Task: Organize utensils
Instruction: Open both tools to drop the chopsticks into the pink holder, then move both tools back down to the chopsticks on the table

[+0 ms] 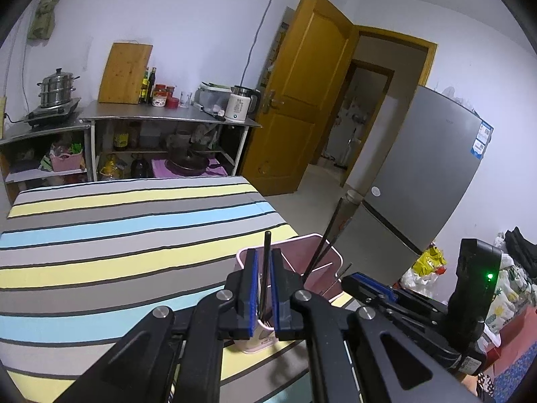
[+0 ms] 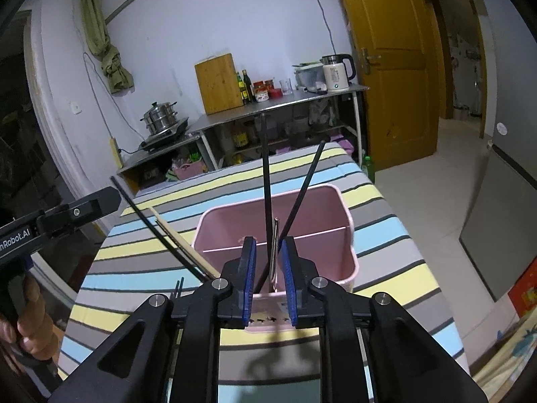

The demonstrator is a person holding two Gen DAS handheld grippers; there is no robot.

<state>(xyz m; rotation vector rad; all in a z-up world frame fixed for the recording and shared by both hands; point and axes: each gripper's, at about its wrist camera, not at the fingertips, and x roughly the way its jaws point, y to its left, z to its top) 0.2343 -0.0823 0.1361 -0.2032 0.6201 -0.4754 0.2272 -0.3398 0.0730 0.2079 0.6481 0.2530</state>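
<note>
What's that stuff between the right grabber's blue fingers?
In the right wrist view, a black chopstick and a silver utensil stand between the right gripper's fingers.

Pink bin, black sticks, striped cloth

The utensil holder [image 2: 312, 235] is pale pink; the chopsticks [image 2: 266, 181] standing in it are black, one utensil [image 2: 275, 245] silvery; the tablecloth [image 1: 117, 235] is striped grey, pale yellow and light blue with thin black lines; the gripper pads [image 2: 250, 278] are blue on black fingers; the door [image 1: 298, 100] is amber brown; the fridge [image 1: 419, 181] is grey.
</note>
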